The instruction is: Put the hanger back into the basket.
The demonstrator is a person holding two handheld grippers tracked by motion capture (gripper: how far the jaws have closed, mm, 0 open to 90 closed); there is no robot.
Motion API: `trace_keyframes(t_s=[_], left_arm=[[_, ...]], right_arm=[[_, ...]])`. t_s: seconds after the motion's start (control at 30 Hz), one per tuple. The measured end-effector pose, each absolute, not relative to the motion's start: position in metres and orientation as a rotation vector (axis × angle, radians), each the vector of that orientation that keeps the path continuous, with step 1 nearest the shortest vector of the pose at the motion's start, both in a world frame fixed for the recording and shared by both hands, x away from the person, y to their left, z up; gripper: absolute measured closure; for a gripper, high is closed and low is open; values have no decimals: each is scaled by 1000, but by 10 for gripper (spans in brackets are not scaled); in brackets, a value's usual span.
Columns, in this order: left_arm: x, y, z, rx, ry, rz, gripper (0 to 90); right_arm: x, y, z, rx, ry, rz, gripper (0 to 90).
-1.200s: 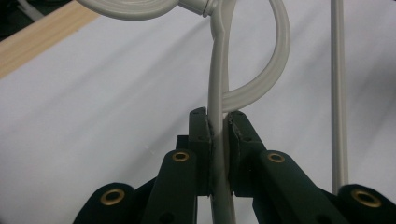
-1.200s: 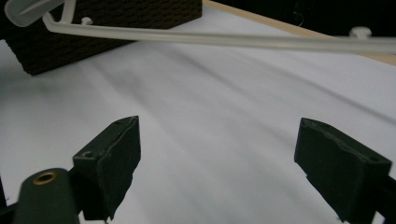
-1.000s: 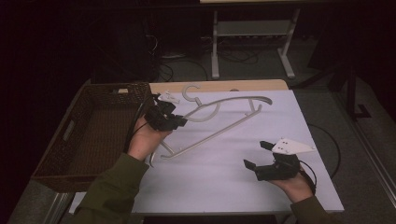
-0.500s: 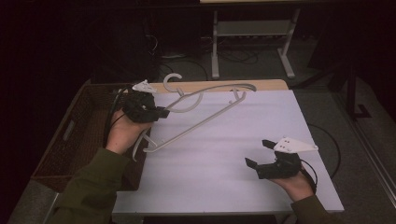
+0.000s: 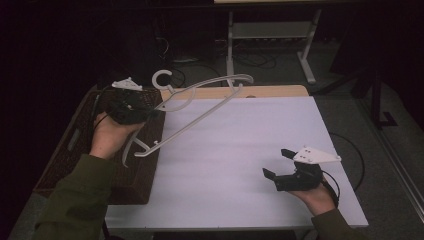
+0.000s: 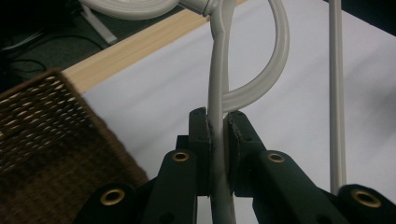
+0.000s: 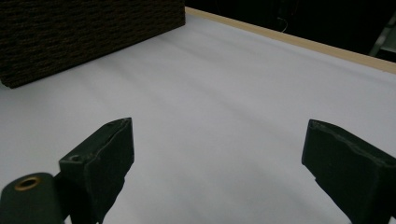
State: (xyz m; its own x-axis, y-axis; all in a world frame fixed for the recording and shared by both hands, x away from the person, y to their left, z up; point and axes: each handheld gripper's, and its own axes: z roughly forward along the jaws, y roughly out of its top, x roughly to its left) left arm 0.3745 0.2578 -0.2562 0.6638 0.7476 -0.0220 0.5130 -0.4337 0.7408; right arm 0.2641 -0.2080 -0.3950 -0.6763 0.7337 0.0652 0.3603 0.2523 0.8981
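left tongs (image 5: 150,114) clamp the hanger (image 5: 200,102), held in the air over the desk's (image 5: 240,150) far left by the basket (image 5: 75,150); right tongs (image 5: 277,165) gape empty, near right.

a basket (image 5: 65,165) is sitting at the table's (image 5: 240,150) left edge. the left gripper (image 5: 131,107) is hanging over the basket, with a hanger (image 5: 195,107) stretching from it rightward above the table's far left. the right gripper (image 5: 285,167) is sitting well apart, near the front right corner.
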Motion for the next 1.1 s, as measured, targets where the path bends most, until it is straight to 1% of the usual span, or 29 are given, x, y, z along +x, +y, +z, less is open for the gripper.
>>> trace_keyframes(t_s=[0.73,1.1], left_arm=[[360,378,-252,1986,1206,518,817],[352,422,-260,1975,1309,576,817]], right_arm=[[265,-207,-396,1013,2152,1381,89],[266,-206,-397,1013,2150,1381,89]])
